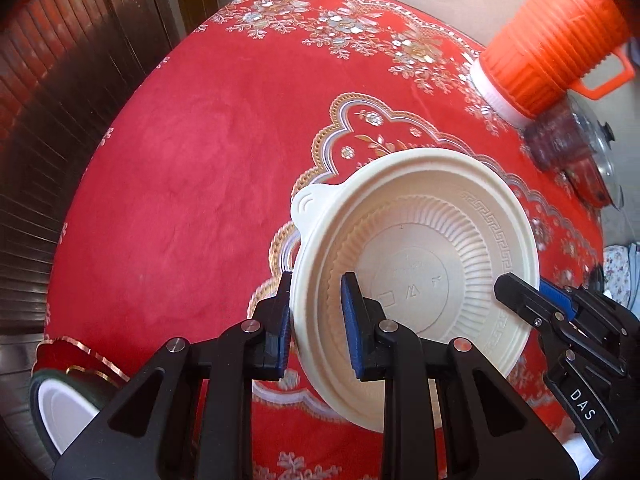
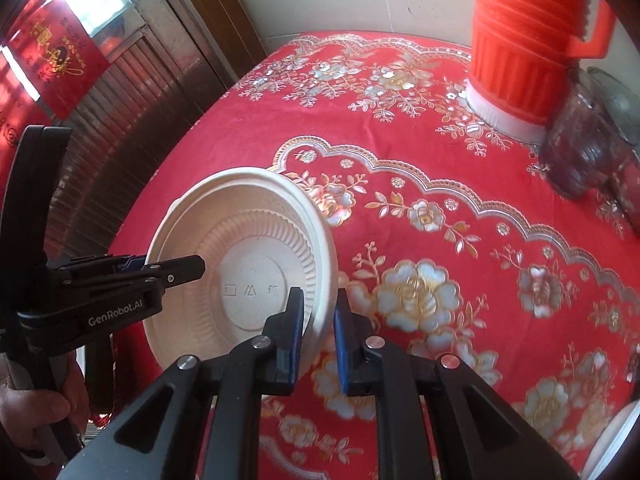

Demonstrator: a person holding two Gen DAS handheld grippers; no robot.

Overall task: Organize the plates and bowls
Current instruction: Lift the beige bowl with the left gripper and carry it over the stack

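Red tablecloth (image 1: 180, 200) below — both grippers (image 1: 316, 320) (image 2: 320, 332) clamp the cream bowl's (image 1: 432, 256) rim.

Both wrist views look steeply down, close over the red-clothed surface (image 1: 180, 184); each shows the cream plate (image 1: 420, 264) and orange jug (image 1: 552, 36).

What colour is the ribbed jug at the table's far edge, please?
Orange, with a white base; the jug shows best in the left wrist view.

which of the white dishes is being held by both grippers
The cream ribbed plate with the small tab handle, held above the red tablecloth. The other white dish sits untouched at the lower left, off the table's edge.
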